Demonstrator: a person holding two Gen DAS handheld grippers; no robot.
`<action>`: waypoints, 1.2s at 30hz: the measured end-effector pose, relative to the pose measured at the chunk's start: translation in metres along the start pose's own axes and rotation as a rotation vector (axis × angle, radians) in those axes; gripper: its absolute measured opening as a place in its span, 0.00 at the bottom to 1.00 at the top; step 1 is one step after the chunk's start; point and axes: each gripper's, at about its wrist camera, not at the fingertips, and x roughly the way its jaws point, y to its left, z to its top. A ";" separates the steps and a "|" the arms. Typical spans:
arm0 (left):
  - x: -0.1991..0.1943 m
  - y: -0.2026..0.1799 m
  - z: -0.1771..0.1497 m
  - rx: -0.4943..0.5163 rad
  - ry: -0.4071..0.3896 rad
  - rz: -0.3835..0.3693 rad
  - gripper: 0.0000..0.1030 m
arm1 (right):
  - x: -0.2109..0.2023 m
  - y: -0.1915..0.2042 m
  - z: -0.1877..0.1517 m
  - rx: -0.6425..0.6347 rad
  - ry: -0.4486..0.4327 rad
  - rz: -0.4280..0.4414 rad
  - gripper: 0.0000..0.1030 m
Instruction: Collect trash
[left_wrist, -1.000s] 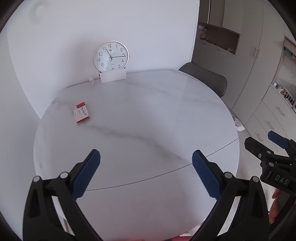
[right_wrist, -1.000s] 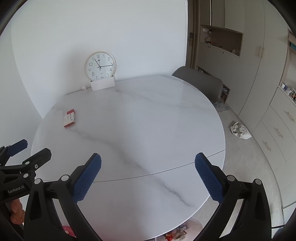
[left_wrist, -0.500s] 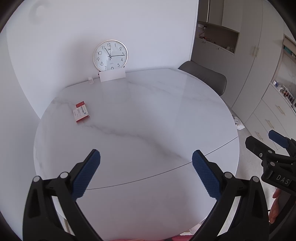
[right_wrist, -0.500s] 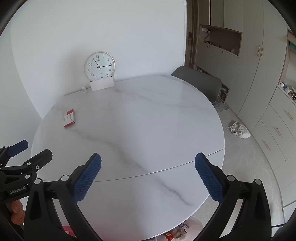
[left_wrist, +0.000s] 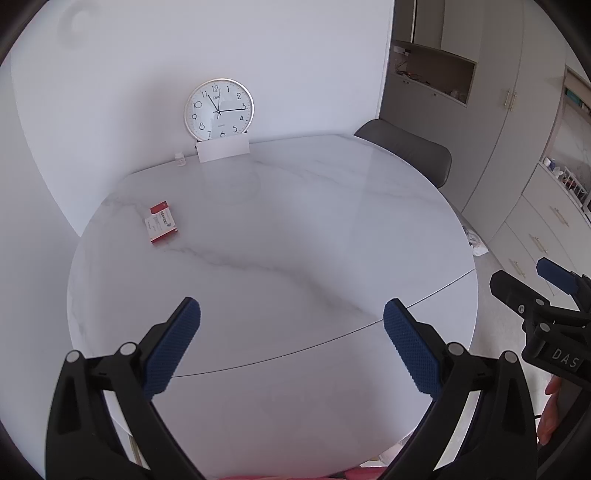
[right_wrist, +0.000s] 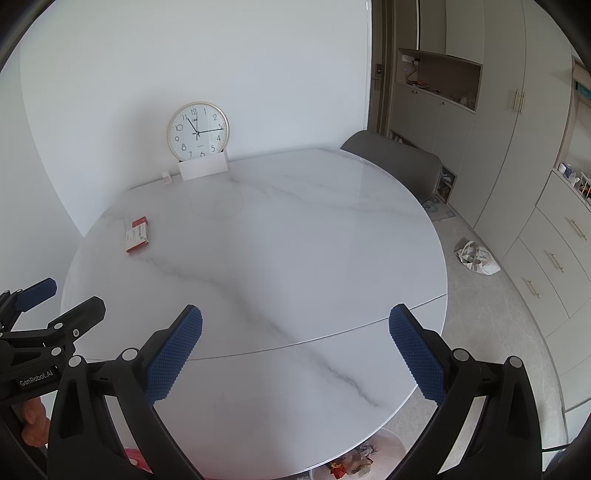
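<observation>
Fingers (left_wrist: 173, 345) of the left gripper (left_wrist: 291, 343) are standing wide apart with nothing between them, and the right gripper (right_wrist: 295, 347) is gaping just as wide, both hovering over the near edge of the round desk (right_wrist: 295, 240).

1 small red-and-white carton (left_wrist: 161, 226) is lying flat on the far left of the glossy, grey-veined marble top. Crumpled wrappers (right_wrist: 354, 459) are sitting in a pale container under the near rim, and a scrunched bag (right_wrist: 476, 257) is lying on the floor.

Whether the carton counts as trash is unclear, so the scene is fitting either a collection under way or 1 nearly finished. A clock (right_wrist: 197, 132) is leaning against the wall behind a white card (right_wrist: 203, 168).
</observation>
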 end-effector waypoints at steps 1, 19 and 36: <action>0.000 0.000 0.000 0.000 0.001 0.000 0.92 | 0.000 0.000 0.000 0.000 0.000 0.000 0.98; 0.002 -0.004 0.001 0.011 0.012 -0.007 0.92 | -0.002 -0.005 -0.003 0.008 0.002 -0.007 0.98; 0.002 -0.007 0.001 0.013 0.016 -0.008 0.92 | -0.003 -0.009 -0.006 0.017 0.004 -0.012 0.98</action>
